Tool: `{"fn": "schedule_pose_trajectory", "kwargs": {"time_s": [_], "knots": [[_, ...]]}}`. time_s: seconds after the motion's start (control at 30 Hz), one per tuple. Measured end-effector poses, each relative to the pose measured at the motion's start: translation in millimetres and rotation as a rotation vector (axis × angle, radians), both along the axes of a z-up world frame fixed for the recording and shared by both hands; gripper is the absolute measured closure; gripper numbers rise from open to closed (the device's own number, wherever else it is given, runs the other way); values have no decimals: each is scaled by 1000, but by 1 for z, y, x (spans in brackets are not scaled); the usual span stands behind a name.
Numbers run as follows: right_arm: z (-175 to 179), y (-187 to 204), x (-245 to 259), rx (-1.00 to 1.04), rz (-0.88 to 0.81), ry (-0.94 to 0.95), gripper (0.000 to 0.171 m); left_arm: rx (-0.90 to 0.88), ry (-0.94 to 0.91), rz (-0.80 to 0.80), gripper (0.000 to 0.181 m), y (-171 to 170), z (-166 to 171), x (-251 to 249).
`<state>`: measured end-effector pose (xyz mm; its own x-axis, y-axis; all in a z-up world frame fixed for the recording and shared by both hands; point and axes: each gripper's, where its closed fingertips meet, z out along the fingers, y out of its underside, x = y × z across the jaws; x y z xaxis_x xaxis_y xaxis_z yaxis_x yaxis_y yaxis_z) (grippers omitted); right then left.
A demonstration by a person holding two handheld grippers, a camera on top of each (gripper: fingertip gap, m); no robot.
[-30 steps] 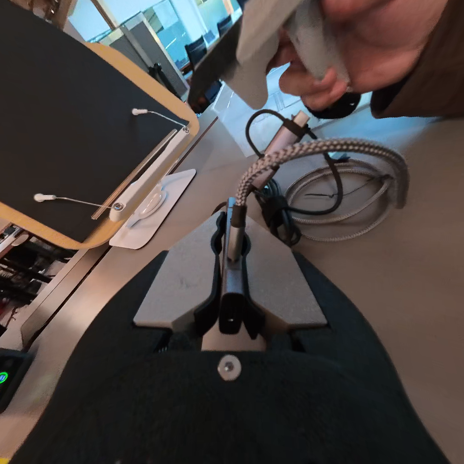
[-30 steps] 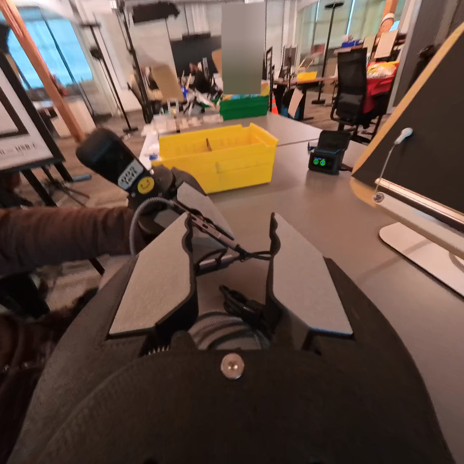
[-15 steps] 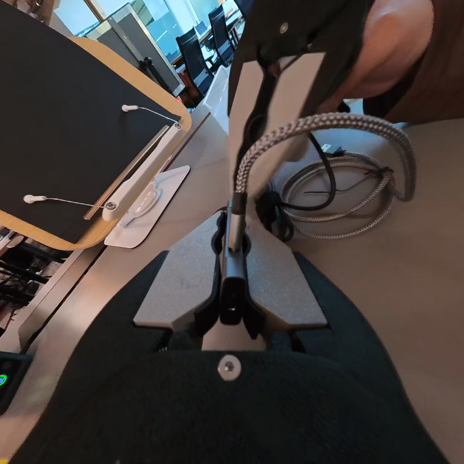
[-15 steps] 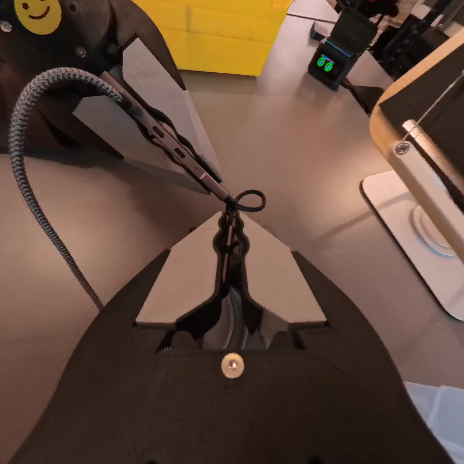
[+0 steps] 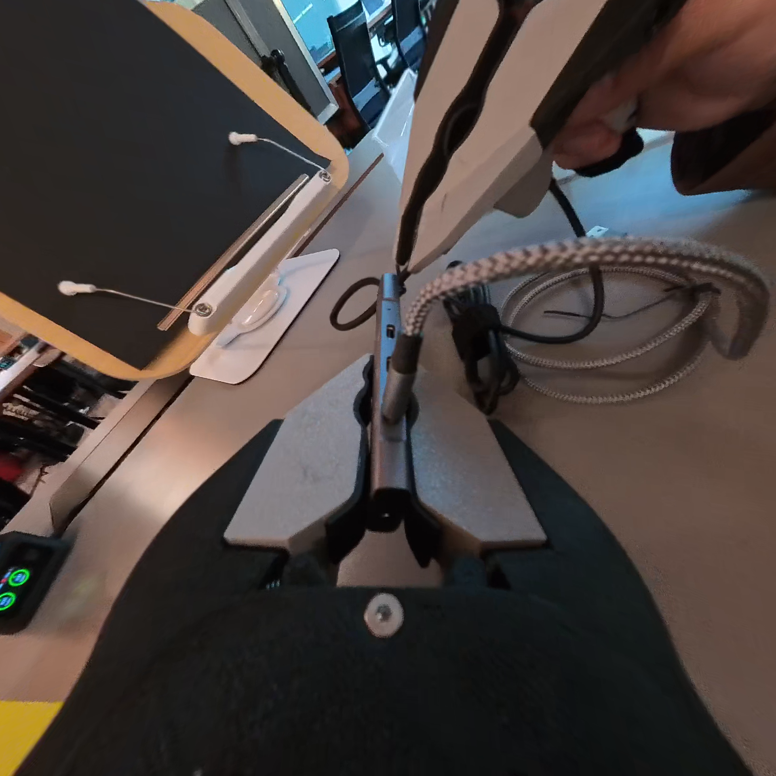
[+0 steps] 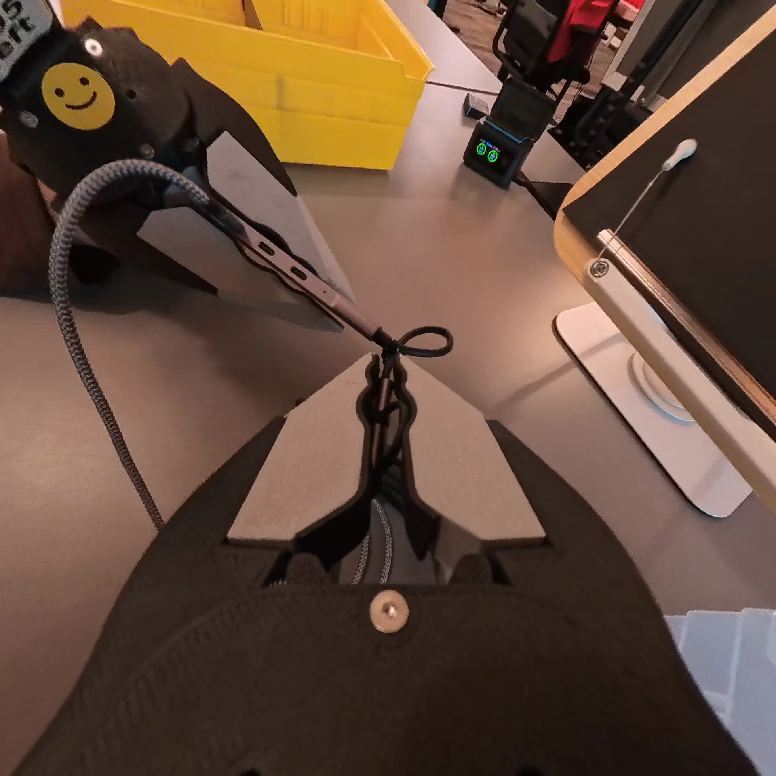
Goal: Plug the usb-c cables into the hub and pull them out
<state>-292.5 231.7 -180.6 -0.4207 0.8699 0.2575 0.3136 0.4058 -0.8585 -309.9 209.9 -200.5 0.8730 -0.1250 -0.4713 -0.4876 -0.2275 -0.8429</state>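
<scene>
My left gripper [image 5: 388, 365] is shut on a slim grey hub [image 5: 388, 462], held above the table. A grey braided cable [image 5: 546, 256] is plugged into the hub's side and arcs to the right. A thin black cable [image 5: 352, 302] leaves the hub's far end in a small loop. My right gripper [image 5: 405, 268] comes down from above to that end. In the right wrist view my right gripper [image 6: 384, 361] is shut on a dark slim plug [image 6: 382, 394] on the black cable [image 6: 428, 342]. The hub [image 6: 289, 268] is in the left gripper [image 6: 346, 315], with the braided cable [image 6: 84, 336] hanging left.
A coil of braided cable [image 5: 588, 369] and a black cable bundle [image 5: 483, 336] lie on the grey table. A black board on a white stand [image 5: 126, 168] is at the left. A yellow bin [image 6: 294, 84] and a small black device with green lights [image 6: 504, 142] stand behind. The gap from one gripper's tips to the other's is roughly 4 cm.
My right gripper was open a second ago. It has shut on the black cable's plug and moved up to the far end of the hub. My left gripper still holds the hub.
</scene>
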Motion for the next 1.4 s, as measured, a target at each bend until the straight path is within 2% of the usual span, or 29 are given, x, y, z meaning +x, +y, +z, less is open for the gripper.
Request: {"fn": "schedule_pose_trajectory", "kwargs": {"time_s": [0.23, 0.43, 0.53, 0.7, 0.83, 1.0, 1.17, 1.2, 1.27, 1.33, 1.4], "knots": [[-9, -3, -2, 12, 9, -35, 168, 8, -71, -39, 173, 0, 2, 5], [-7, -7, -1, -41, 33, -29, 171, -5, -22, -37, 175, -1, 2, 8], [-5, -3, -3, -63, 14, -25, 159, -29, -54, -18, 175, -2, 1, 4], [27, 15, 3, -135, -41, 103, 157, -16, -55, 110, 175, -7, 2, -25], [65, 29, 21, -313, -25, 245, 169, -16, -52, 159, 174, -8, 0, -38], [63, 43, 43, -382, -49, 250, 171, -25, -24, 187, 174, -8, -2, -45], [34, 28, 79, -302, -78, 54, 167, 3, -30, 209, 174, -11, 5, -52], [26, 28, 86, -279, -104, -12, 162, 5, -34, 218, 174, -11, 6, -54], [10, 25, 101, -281, -156, -143, 139, 0, -41, 231, 174, -11, 5, -56], [-3, 7, 116, -385, -130, -265, 122, -6, -35, 235, 174, -10, 4, -56], [-17, 2, 123, -452, -165, -334, 122, -5, -22, 229, 174, -10, 4, -53]]}}
